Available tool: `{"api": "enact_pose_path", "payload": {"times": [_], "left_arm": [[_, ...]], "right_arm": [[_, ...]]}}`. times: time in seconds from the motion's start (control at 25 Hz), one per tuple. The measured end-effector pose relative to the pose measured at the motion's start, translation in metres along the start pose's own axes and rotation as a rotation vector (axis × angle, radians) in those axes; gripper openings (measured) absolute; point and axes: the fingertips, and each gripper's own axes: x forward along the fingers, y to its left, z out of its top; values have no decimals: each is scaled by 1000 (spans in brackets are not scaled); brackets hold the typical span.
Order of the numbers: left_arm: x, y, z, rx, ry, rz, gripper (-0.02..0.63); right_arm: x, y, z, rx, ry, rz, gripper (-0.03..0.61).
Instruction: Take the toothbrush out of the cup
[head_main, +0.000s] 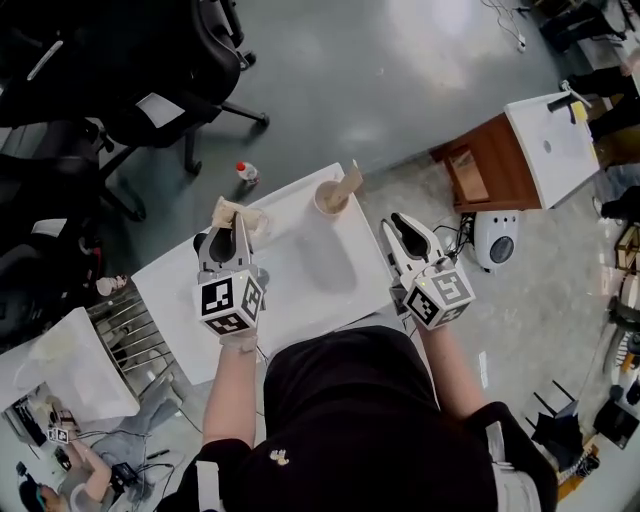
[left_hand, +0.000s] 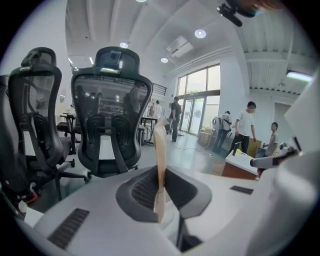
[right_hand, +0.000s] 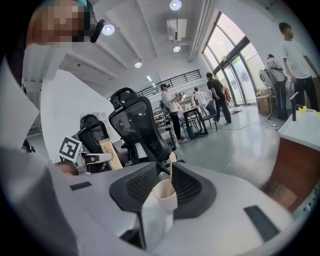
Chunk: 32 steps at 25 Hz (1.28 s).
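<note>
A paper cup (head_main: 328, 198) stands near the far edge of the white table (head_main: 300, 275), with a tan wrapped toothbrush (head_main: 349, 183) leaning out of it. My left gripper (head_main: 228, 226) is at the table's far left and is shut on another tan wrapped toothbrush (head_main: 231, 211). In the left gripper view that toothbrush (left_hand: 161, 160) stands upright between the pads, clear of the table. My right gripper (head_main: 400, 222) hangs off the table's right edge, jaws apart and empty. In the right gripper view the cup (right_hand: 165, 196) and its toothbrush (right_hand: 171, 172) sit ahead of the jaws, untouched.
Black office chairs (head_main: 150, 90) stand on the floor beyond the table, with a small red-capped bottle (head_main: 246, 171) nearby. A wooden cabinet (head_main: 490, 165) and a white appliance (head_main: 497, 240) are at right. A wire rack (head_main: 130, 320) is at left. People stand far off.
</note>
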Motion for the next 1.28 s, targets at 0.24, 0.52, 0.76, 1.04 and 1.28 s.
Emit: {"api": "enact_pose_path", "payload": {"times": [0.24, 0.52, 0.76, 1.04, 1.28], "left_arm": [[-33, -12, 41, 22, -87, 5, 43], [-78, -14, 70, 19, -167, 48, 43], [-120, -6, 69, -4, -203, 105, 43], [-160, 5, 53, -32, -220, 182, 43], [-183, 10, 33, -64, -212, 234, 43]], "right_arm": [[-6, 9, 10, 0, -36, 37, 91], [-12, 25, 20, -14, -60, 99, 91], [-13, 44, 22, -34, -61, 166, 91], [-6, 71, 18, -59, -46, 255, 91], [-3, 87, 8, -72, -19, 310, 91]]}}
